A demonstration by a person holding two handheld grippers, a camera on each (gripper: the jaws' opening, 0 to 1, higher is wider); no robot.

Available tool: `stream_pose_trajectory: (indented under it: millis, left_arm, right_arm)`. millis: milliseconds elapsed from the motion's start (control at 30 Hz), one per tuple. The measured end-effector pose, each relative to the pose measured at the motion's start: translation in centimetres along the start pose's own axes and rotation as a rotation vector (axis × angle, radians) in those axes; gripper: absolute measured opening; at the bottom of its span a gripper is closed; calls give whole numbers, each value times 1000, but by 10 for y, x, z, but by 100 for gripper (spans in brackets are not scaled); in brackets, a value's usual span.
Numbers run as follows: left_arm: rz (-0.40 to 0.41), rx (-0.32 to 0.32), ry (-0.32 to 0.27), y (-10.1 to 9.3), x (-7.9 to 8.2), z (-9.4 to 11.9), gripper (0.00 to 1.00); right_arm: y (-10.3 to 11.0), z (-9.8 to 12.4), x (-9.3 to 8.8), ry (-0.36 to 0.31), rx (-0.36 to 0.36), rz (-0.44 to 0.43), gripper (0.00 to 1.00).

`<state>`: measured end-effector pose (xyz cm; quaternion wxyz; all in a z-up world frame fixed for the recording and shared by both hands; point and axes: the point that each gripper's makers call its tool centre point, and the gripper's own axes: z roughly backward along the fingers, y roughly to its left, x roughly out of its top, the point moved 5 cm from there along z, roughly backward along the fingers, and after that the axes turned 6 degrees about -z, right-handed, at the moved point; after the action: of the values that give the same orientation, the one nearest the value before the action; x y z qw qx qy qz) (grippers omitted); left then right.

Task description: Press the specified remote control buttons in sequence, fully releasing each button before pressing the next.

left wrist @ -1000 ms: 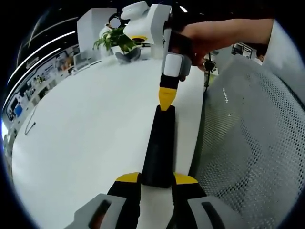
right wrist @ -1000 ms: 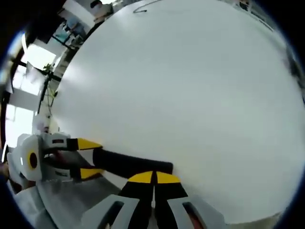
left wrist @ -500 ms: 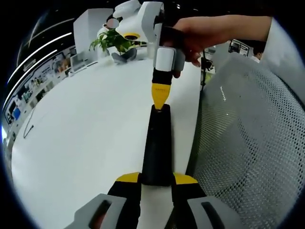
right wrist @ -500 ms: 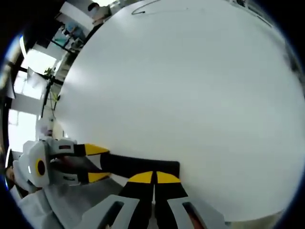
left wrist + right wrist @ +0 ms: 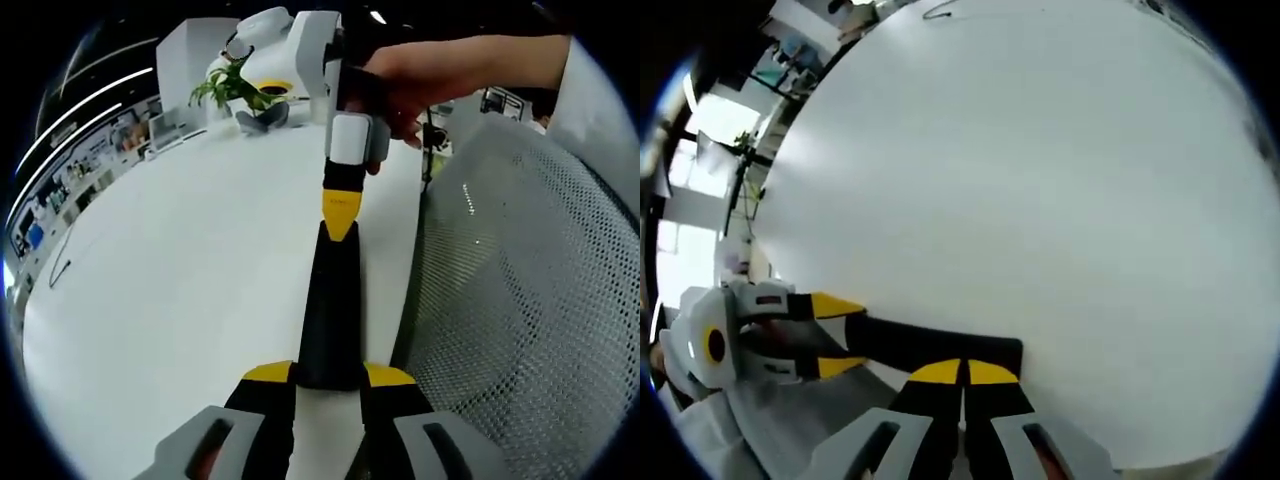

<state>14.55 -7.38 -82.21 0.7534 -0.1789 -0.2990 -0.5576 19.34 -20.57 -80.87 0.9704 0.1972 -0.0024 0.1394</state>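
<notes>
1. We hold the remote control point(image 5: 332, 305), a long black bar, with the left gripper point(image 5: 330, 378); jaws clenched on its near end, so the body is pinned flat on the white worktop point(image 5: 180, 270) and its button face is up.
2. The remote lies close to the worktop's edge, parallel to it; beyond that edge we see grey mesh point(image 5: 520, 300), prob. a chair back.
3. The right gripper point(image 5: 338, 215), carried in a hand point(image 5: 440, 75), comes in from the far end; its jaws are pressed together, yellow tips forming one narrow point, i.e. used as a stylus, grasping nothing.
4. That point sits on the remote's far end, touching or nearly so; we judge a press is in hand, but which button cannot be told.
5. In the right gripper view, the left gripper point(image 5: 835, 335) clamps the remote point(image 5: 935, 348) from the side.
6. A potted plant point(image 5: 240, 88) stands at the worktop's far edge, well apart.
</notes>
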Motion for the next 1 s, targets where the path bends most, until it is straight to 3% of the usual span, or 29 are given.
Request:
stream_pose_trajectory:
  millis: [467, 733, 1000]
  left_arm:
    - [0, 2, -8, 0, 1, -2, 24]
    - [-2, 3, -7, 0, 1, -2, 24]
    - [-5, 0, -9, 1, 1, -2, 24]
  right_arm:
    - [-1, -1, 1, -7, -14, -7, 0]
    - [-4, 0, 1, -17, 19, -52, 0]
    - [0, 0, 3, 14, 21, -15, 0]
